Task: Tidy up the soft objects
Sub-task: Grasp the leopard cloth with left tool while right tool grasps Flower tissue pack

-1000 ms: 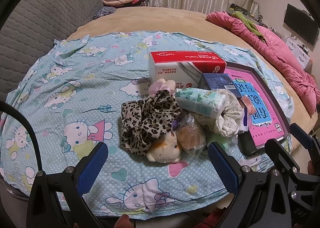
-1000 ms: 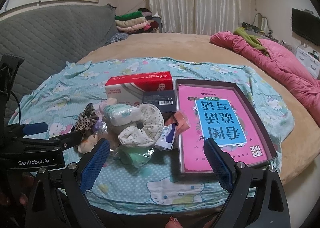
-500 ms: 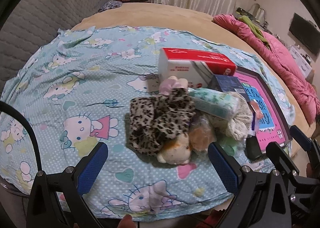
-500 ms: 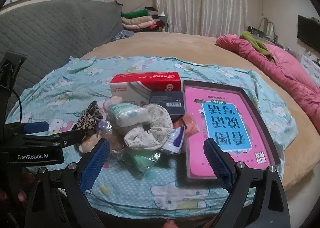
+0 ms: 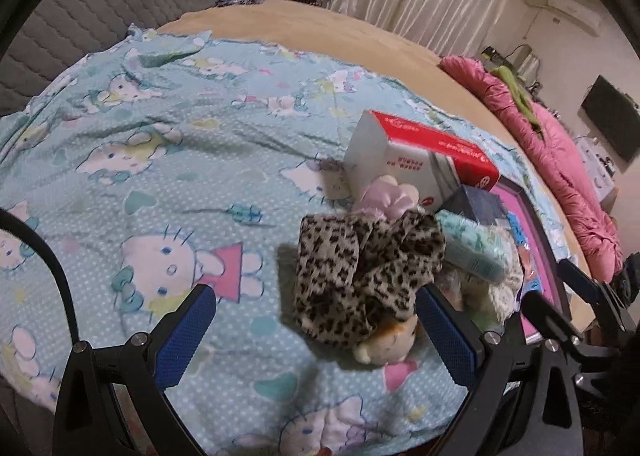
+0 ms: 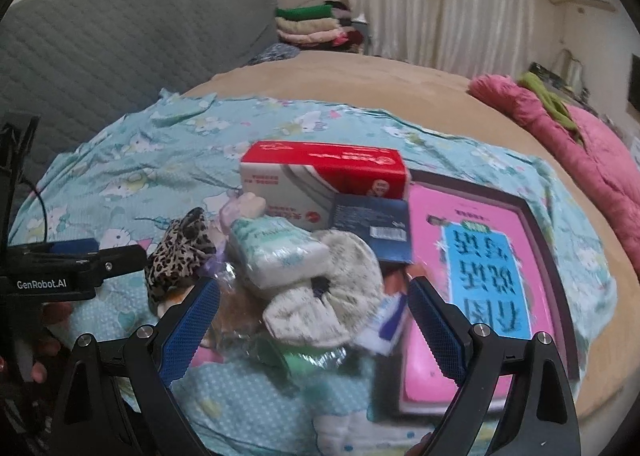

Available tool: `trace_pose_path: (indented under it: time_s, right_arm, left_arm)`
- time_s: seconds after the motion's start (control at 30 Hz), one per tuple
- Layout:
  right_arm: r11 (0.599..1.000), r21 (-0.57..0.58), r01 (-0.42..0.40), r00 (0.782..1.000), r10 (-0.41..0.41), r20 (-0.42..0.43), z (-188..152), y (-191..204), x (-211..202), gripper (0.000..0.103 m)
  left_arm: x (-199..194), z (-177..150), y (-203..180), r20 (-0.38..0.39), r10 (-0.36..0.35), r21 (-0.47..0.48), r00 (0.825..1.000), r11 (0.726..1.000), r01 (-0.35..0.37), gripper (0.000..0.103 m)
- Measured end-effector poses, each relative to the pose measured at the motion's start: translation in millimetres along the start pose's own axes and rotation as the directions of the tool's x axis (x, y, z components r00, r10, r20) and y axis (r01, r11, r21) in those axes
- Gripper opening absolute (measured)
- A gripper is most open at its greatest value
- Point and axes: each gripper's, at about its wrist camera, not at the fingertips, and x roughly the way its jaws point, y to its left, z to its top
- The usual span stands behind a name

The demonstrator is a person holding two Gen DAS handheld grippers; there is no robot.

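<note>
1. Left claw (image 5: 316,330): blue-padded fingers wide apart, nothing between them, hovering over the pale blue cartoon-cat bedsheet (image 5: 168,160). Right claw (image 6: 314,322): likewise spread and empty, low over the pile.
2. Task items sit in one heap on the sheet. In the left wrist view the leopard-print fabric scrunchie (image 5: 360,276) lies at about 1 o'clock from the claw midpoint, near the inner fingertip on that side; contact cannot be judged.
3. A small cream plush toy with an orange patch (image 5: 386,342) sits partly under the scrunchie at its 5 o'clock edge. A pale pink satin scrunchie (image 5: 390,196) lies at its 12 o'clock.
4. In the right wrist view a cream floral fabric scrunchie (image 6: 332,292) sits between the open fingers, with a mint-patterned soft tissue pack (image 6: 276,252) resting on it at 10 o'clock.
5. Rigid neighbours: red-and-white tissue carton (image 6: 324,180) at 12 o'clock of the heap, dark blue small box (image 6: 372,232), pink book in a dark tray (image 6: 476,252) at 3 o'clock.
6. Handling, judged: the scrunchies are light, limp and compressible; they will fold rather than slip. Pinch a bunched ruffle on the outer rim, not the hollow centre.
7. Risk, judged: lifting the leopard scrunchie may drag the plush toy.
</note>
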Motion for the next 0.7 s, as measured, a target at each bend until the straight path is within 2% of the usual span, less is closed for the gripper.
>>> trace_pose_path:
  time_s: [0.2,0.57,0.67,0.7]
  right_arm:
    - [0.999,-0.010,-0.049,0.998,0.048,-0.040,13.7,-0.7,26.7,0.095]
    - [0.992,-0.038,-0.119,0.990,0.116,-0.079,20.9,5.1,56.8,0.093]
    - [0.987,-0.032,-0.156,0.982,0.151,-0.113,20.4,5.4,65.0,0.063]
    - [0.986,-0.028,-0.164,0.979,0.160,-0.128,20.0,5.5,68.2,0.060]
  left_arm:
    - [17.2,5.0,0.4,-0.029,-0.073,0.001,0.997,0.997,0.073,0.101]
    - [42.0,6.5,4.1,-0.066,-0.075,0.004,0.995,0.997,0.075,0.101]
    - [46.7,6.6,4.8,-0.074,-0.086,0.001,0.994,0.996,0.086,0.100]
    - [48.4,6.4,5.0,-0.076,-0.092,-0.003,0.993,0.996,0.092,0.100]
